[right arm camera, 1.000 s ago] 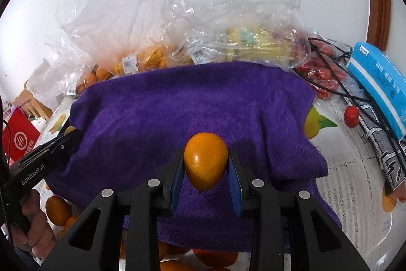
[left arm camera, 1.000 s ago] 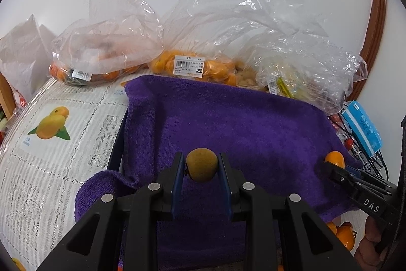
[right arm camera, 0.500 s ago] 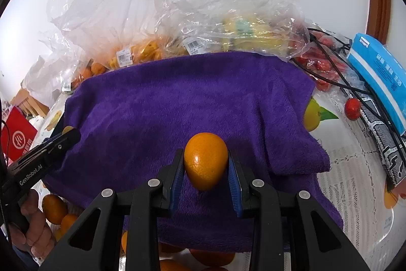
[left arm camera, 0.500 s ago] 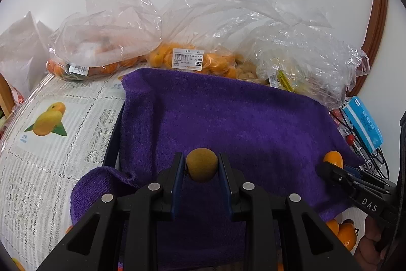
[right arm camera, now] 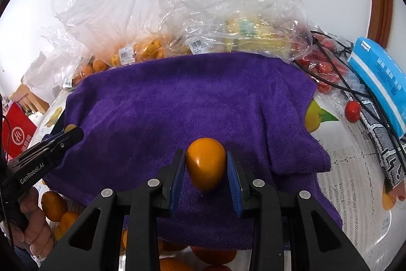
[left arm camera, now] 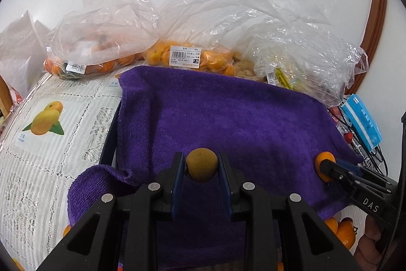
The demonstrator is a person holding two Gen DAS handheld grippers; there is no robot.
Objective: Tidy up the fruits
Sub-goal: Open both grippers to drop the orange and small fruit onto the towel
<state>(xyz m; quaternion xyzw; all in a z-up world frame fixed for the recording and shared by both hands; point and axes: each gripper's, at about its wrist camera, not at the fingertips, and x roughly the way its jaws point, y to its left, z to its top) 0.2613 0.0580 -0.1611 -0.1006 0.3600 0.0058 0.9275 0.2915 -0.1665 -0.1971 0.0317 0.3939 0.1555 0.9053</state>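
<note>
While both hand-held grippers hung over the purple towel (left arm camera: 228,118), each one pinched a single fruit. At the far left of the left wrist view, a clear plastic bag (left arm camera: 101,42) lay on the fruit-print tablecloth (left arm camera: 50,144) with orange fruits inside; they were too bunched to count. Just right of it, a second bag (left arm camera: 192,60) with a price label held small yellow-orange fruits, also uncountable. Right again, a third crumpled bag (left arm camera: 299,62) held pale yellowish produce that I could not make out. Beyond that, at the right edge, stood one blue box (left arm camera: 361,122).

Nearer the camera, the left gripper (left arm camera: 201,169) was pressed shut on a small brownish round fruit (left arm camera: 201,164), held clear above the towel. To its right, the right gripper (left arm camera: 327,169) showed at the towel's edge with an orange fruit (left arm camera: 323,159) at its tip. In the right wrist view that gripper's blue pads pinched the oval orange fruit from both sides over the middle of the towel. To its right lay a bag of red fruits (right arm camera: 327,67), one loose red fruit (right arm camera: 352,111) and black cables (right arm camera: 342,83). Several loose orange fruits (right arm camera: 53,205) lay below the towel's left edge, beside the person's hand (right arm camera: 35,227).
</note>
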